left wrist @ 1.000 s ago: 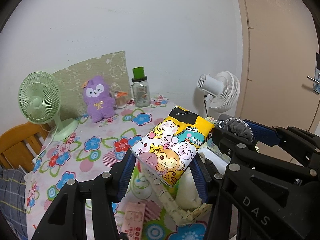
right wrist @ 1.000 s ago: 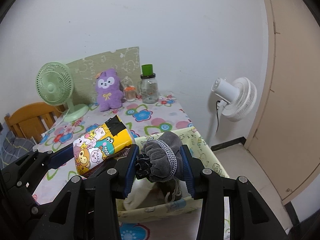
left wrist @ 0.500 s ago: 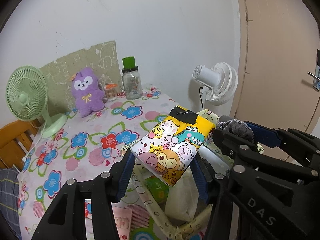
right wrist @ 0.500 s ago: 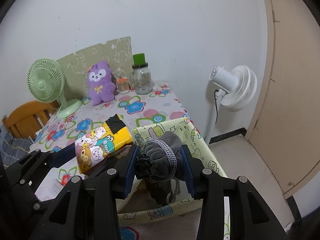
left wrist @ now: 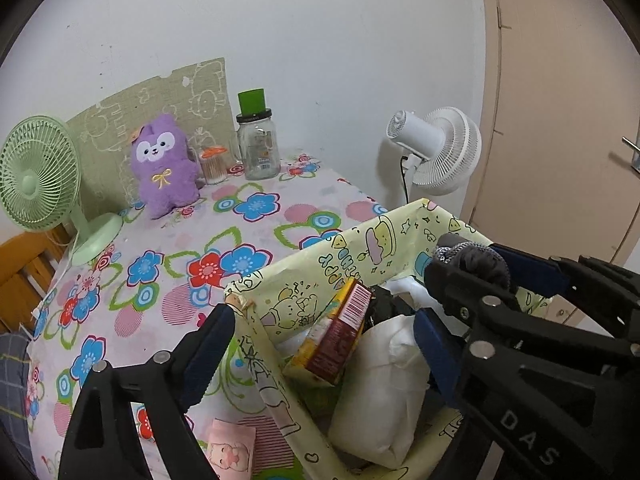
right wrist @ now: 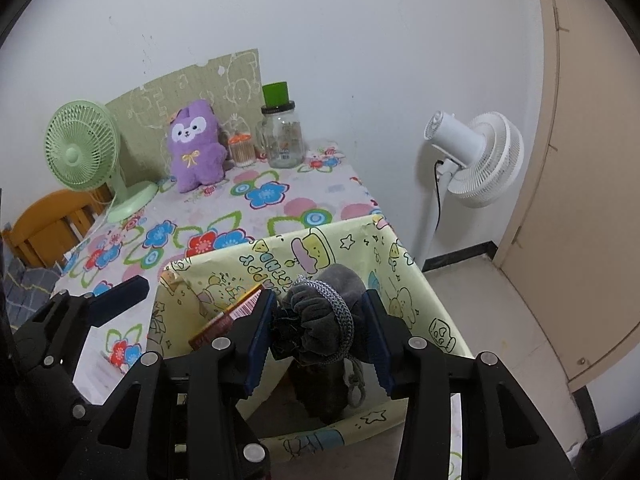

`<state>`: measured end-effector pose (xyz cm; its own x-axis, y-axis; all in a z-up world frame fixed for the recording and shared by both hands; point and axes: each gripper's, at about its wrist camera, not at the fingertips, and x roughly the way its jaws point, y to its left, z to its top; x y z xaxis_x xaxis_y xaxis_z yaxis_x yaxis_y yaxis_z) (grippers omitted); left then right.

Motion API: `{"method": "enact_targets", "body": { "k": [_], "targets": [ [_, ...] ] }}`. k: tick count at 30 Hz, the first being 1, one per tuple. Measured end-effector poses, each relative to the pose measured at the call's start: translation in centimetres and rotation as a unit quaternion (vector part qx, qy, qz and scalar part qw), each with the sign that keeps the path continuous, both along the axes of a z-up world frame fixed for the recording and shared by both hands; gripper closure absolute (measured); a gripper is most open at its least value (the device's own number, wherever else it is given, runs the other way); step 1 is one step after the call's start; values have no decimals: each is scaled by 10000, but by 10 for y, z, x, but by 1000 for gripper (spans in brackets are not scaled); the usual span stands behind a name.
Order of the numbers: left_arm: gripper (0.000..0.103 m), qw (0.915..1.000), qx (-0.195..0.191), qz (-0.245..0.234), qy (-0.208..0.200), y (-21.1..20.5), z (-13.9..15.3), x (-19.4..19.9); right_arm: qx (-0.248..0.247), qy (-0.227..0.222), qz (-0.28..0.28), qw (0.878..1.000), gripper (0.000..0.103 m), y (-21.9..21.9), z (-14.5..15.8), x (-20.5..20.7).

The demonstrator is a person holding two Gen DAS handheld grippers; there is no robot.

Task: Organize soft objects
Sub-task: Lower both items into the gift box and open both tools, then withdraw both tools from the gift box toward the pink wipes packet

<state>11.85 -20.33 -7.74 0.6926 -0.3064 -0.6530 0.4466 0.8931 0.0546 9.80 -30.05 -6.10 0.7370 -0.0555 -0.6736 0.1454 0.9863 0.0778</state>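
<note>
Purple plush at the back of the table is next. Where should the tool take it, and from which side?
Grip the purple plush across its torso, below the head, coming in level from the front. It sits upright against the green board, which blocks the rear; the small jar crowds one side, so keep the fingers narrow.

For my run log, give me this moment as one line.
left gripper: open, above storage bin | cartoon packet: lying in bin | right gripper: shut on grey pouch, over bin
</note>
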Motion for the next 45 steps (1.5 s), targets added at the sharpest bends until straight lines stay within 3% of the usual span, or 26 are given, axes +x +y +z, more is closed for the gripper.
{"method": "enact_targets", "body": {
  "k": [3, 11, 23, 45],
  "targets": [
    [7, 10000, 28, -27, 22, 0, -1, 0, -64, 18, -9, 10000, 33, 2, 1, 1],
    [5, 10000, -26, -66, 27, 7, 1, -7, -203, -131, -7, 9997, 21, 13, 10, -10],
    [4, 9997, -138, -27, -188, 30, 19, -32, -329, -389, -7, 9987, 12, 39, 29, -34],
    [2, 9981, -245, 149, -543, 77, 41, -70, -448, -701, 167, 9964, 10, 82, 54, -70]
  ]
}}
